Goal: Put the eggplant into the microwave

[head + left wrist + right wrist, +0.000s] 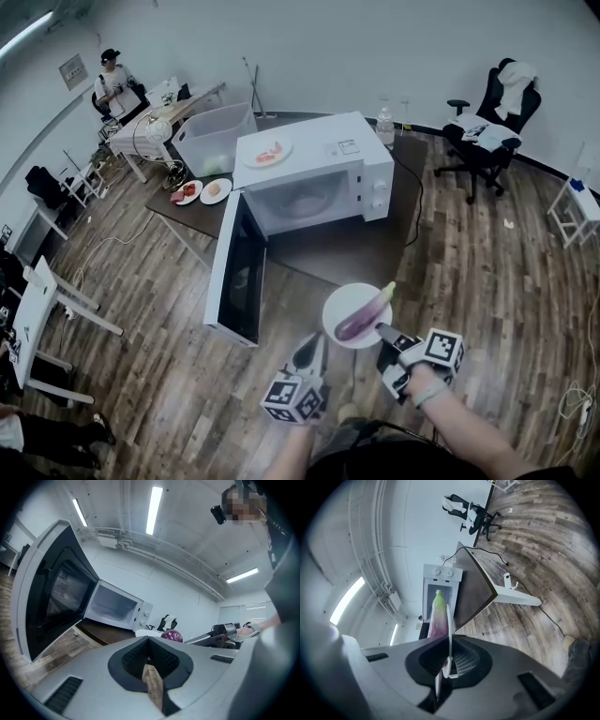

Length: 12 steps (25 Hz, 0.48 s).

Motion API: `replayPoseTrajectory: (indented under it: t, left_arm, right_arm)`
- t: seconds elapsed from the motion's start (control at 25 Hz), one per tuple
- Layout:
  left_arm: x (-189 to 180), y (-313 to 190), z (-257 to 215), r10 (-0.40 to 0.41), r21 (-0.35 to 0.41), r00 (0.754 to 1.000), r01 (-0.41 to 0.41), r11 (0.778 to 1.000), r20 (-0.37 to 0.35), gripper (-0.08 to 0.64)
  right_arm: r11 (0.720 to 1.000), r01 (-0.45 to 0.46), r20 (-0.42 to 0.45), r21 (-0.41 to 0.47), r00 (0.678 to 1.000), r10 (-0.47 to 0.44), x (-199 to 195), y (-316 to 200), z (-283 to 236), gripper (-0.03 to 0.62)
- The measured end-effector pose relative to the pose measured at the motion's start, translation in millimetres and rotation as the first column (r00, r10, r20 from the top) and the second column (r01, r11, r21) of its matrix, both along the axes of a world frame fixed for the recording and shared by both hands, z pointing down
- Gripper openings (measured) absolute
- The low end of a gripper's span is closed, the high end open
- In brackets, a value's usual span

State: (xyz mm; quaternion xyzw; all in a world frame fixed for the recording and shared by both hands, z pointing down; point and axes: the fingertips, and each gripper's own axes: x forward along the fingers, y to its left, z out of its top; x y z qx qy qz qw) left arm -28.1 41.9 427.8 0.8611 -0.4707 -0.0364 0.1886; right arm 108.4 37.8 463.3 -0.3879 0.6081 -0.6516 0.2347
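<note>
Spreading under everything is the wooden floor (141,375). On it stands the dark counter (319,248), and on that sits the white microwave (319,159). Its door (234,272) is swung wide open to the left and reaches out past the counter's near edge. A black office chair (492,122) stands off to the right by the wall. A clear plastic bin (211,136) sits behind the microwave's left corner.

Closer to me, a round white plate (342,305) hangs in the air in front of the counter, apart from the microwave and just right of the open door. The eggplant (366,314) lies on that plate, purple, with its green stem end pointing toward the microwave and reaching over the far rim.

My right claw (382,330) is clamped on the plate's near rim. In the right gripper view the plate (449,630) runs edge-on between the pads, with the eggplant (437,613) against its face. My left claw (314,345) hovers just left of the plate without touching it. Its jaws are together with nothing between them. In the left gripper view it faces the open microwave (117,609), and the eggplant (172,636) peeks over its body.
</note>
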Motion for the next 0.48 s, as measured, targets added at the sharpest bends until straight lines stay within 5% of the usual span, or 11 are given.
replayPoseTrajectory:
  t: [0.48]
  left_arm:
    - [-8.6, -54.3, 14.9, -0.015, -0.009, 1.000, 0.015, 1.000, 0.008, 0.000]
  right_arm:
    - [1.000, 0.028, 0.011, -0.007, 1.000, -0.028, -15.4, -77.8, 5.2, 0.012]
